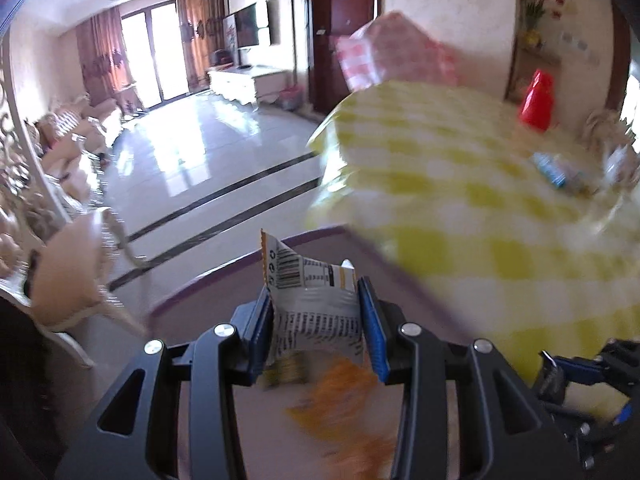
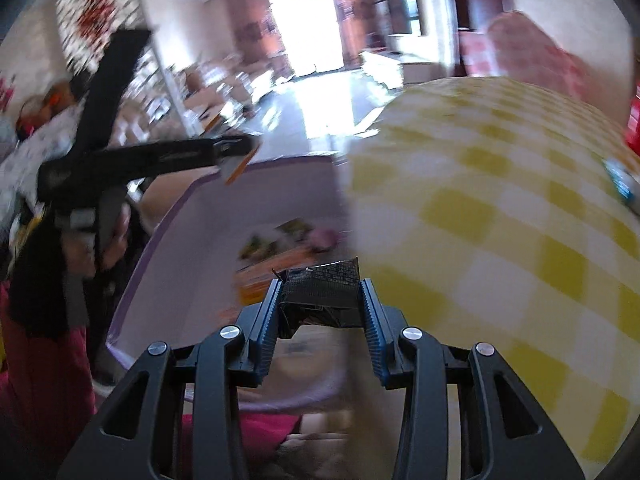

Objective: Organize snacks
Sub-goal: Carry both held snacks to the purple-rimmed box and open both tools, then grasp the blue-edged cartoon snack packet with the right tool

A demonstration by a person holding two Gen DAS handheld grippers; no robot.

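- While both views are pretty smeared, the left gripper [image 1: 316, 312] clearly has a white snack packet [image 1: 310, 300] pinched between its blue fingers [image 1: 370, 320], closed down to the packet's width.
- That white packet has a barcode and black print facing the camera, with an orange serrated edge sticking up on its left side.
- It hangs over a lilac bin [image 1: 240, 268] with a purple rim, which sits just beside the table [image 1: 460, 200].
- Under the left gripper there's an orange blur inside the bin, looks like another packet [image 1: 344, 392], can't tell more than that.
- The right gripper [image 2: 320, 304] is clamped on a dark packet [image 2: 320, 288], black with tiny print, fingers [image 2: 370, 312] narrowed onto both its sides.
- This dark one is also above the bin [image 2: 192, 216], near the edge that meets the table [image 2: 500, 220].
- Down in the bin, in the right view, a few snacks [image 2: 280, 244] lie on the bottom: something green-yellow, something orange, something pinkish. Too blurry to name.
- The left gripper [image 2: 236, 152] shows up in the right view too, over the bin's far-left rim, white and orange packet [image 2: 238, 168] in its tip.
- Yellow-and-white check cloth covers the table; a blue-ish packet [image 1: 554, 170] lies on it near the far right, and a red thing [image 1: 536, 100] stands further back.
- A pink checked chair back [image 1: 392, 52] sits behind the table.
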